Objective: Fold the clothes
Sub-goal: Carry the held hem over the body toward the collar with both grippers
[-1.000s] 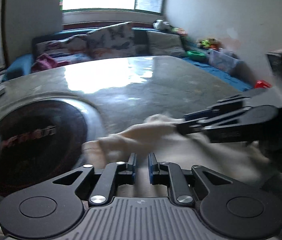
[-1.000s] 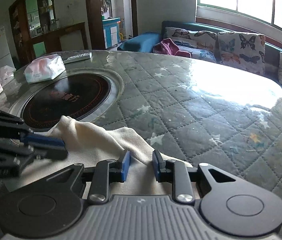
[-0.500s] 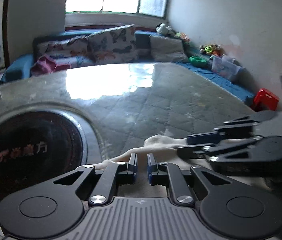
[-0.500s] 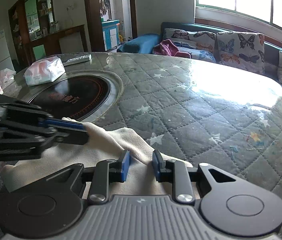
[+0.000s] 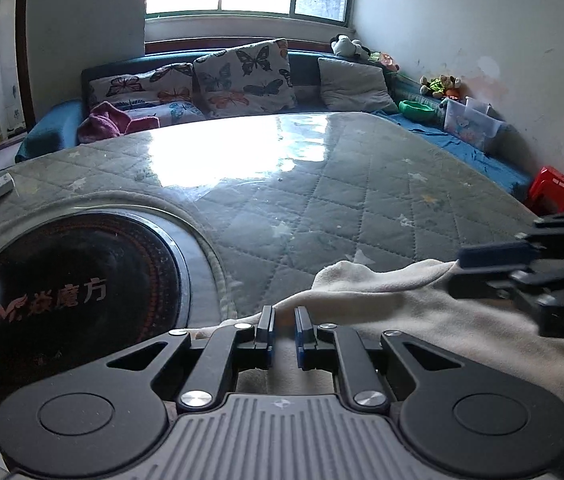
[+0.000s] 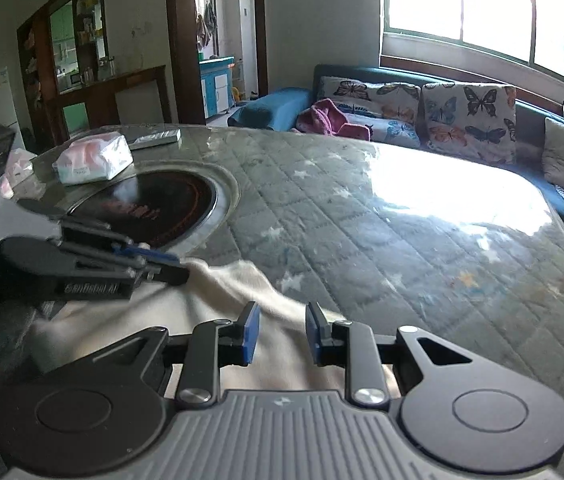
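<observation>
A cream garment (image 5: 394, 312) of soft, fleecy cloth lies rumpled on the quilted grey desk (image 5: 322, 200), just beside the round dark inset; its far edge is raised into a ridge with a rounded corner; the near part lies flatter (image 6: 209, 320).

cream garment (image 5: 386, 300) on grey star-quilted table cover (image 5: 322, 200).
</observation>
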`<state>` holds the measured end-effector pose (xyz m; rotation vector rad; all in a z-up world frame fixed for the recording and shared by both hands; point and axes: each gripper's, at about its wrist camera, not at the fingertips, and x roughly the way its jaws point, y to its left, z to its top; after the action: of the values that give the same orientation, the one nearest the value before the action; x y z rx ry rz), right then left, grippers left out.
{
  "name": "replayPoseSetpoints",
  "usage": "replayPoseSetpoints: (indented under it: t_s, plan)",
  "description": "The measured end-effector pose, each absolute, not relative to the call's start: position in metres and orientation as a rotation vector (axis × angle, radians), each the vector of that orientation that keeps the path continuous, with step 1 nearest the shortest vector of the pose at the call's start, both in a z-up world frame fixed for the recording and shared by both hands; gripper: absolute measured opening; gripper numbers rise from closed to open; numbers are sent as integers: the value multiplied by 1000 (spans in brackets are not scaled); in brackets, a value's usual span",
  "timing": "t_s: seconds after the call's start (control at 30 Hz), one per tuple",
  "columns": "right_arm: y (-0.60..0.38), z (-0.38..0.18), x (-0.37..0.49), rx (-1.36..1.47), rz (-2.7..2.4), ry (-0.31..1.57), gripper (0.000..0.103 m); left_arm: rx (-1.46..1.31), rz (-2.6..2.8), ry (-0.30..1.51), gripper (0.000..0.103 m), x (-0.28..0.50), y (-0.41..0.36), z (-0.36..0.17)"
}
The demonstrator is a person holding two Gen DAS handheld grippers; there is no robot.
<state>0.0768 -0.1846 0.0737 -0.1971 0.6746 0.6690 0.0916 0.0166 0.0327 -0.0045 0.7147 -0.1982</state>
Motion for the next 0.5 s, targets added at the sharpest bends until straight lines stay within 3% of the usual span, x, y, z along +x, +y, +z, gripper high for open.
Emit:
replayPoseSetpoints:
  t_s: [0.37,0.5]
  plan:
    - [-229,62,73,-137,541,697,20,5,-172,694,13,84,16,41]
    - [-243,70,63,-138,512,673,22,-13,-181,654,21,67,14,55]
